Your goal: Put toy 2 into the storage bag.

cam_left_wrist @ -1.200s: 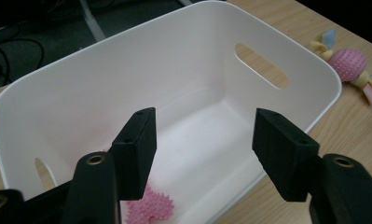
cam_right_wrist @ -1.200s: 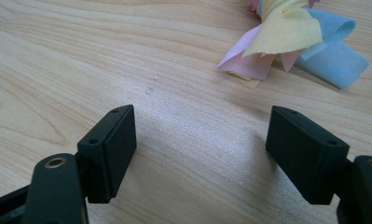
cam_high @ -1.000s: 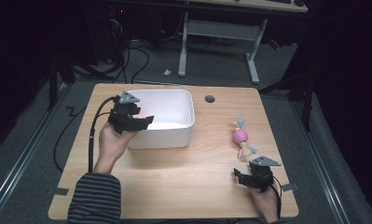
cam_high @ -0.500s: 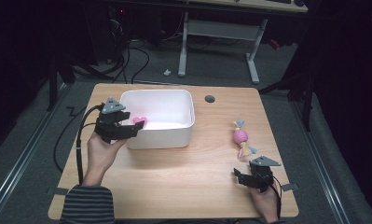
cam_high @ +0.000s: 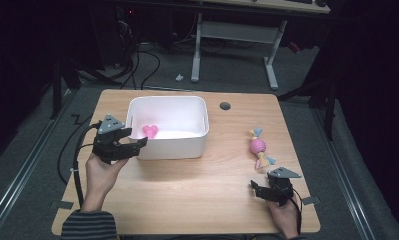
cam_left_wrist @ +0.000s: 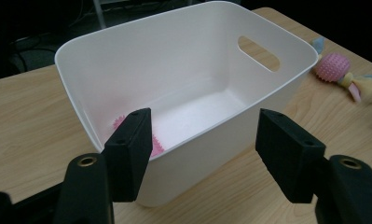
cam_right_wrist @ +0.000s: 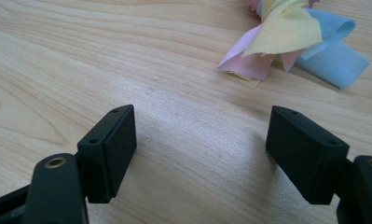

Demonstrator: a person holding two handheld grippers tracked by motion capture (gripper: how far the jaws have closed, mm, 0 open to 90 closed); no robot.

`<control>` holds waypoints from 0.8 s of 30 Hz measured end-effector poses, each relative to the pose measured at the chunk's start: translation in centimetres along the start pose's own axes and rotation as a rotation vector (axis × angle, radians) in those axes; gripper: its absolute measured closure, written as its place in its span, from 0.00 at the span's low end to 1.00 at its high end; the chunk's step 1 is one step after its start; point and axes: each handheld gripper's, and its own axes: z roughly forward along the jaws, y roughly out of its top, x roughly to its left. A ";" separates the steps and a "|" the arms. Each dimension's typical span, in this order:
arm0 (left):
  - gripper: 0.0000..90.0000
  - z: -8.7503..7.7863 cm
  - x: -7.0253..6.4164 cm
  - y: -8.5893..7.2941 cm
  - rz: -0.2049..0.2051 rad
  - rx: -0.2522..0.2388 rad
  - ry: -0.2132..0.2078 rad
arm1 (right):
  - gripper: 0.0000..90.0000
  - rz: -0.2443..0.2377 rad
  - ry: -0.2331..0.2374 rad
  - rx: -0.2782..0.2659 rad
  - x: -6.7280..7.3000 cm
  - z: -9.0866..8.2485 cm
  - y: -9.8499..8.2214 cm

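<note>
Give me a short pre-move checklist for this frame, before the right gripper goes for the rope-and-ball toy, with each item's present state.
1. Pink spiky toy lies inside the white bin: ok.
2. Left gripper has let go: ok, its jaws have just been opening, nothing is between them, and it sits outside the bin's near-left corner.
3. Right gripper is open and empty: ok.
4. Rope-and-ball toy lies free on the table, apart from the bin: ok.
5. Right gripper is lined up with the toy: not ok, the cloth tails lie ahead and off to one side.
6. Bin stands upright: ok.
</note>
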 end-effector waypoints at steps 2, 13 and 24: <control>0.41 -0.1 0.0 -0.4 -0.006 -0.005 -0.002 | 0.27 0.000 0.000 0.000 0.0 0.0 0.0; 0.40 -0.3 0.5 -3.0 -0.046 -0.023 -0.013 | 0.27 0.003 -0.001 0.000 0.0 0.0 0.0; 0.40 0.3 0.8 -5.7 -0.094 -0.014 -0.033 | 0.27 0.005 -0.003 0.001 0.0 0.0 0.0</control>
